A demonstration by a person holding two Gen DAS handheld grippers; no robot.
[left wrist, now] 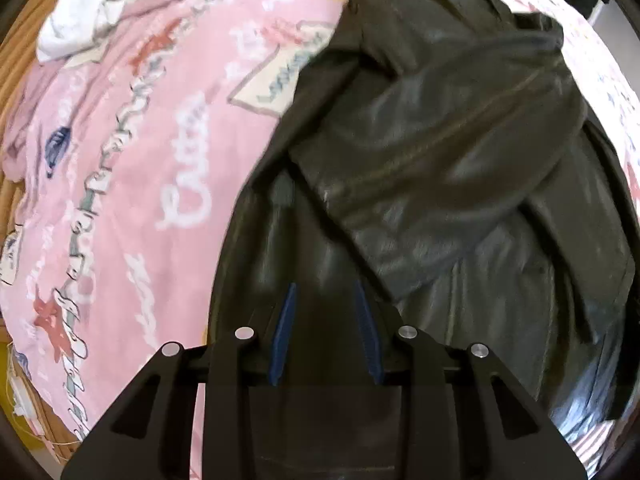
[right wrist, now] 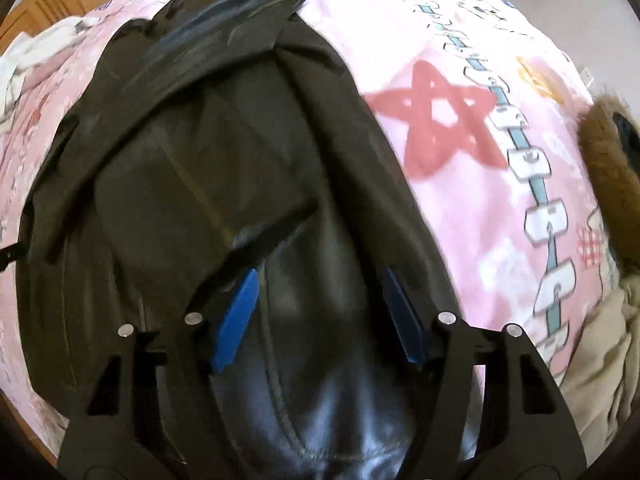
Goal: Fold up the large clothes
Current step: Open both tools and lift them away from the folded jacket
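Both fingers (left wrist: 326,292) (right wrist: 320,276) gape empty above black jacket (left wrist: 440,160), lengthwise away from cameras.

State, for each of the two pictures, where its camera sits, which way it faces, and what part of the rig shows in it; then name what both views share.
Left wrist view: sits on the left gripper, faces steeply down at the black jacket on the pink bedspread; its blue-padded fingers show, apart.
Right wrist view: sits on the right gripper, faces steeply down at the black jacket; its fingers show, wider apart; a fur-trimmed coat at right.
Shared: jacket, pink bedspread, white garment.
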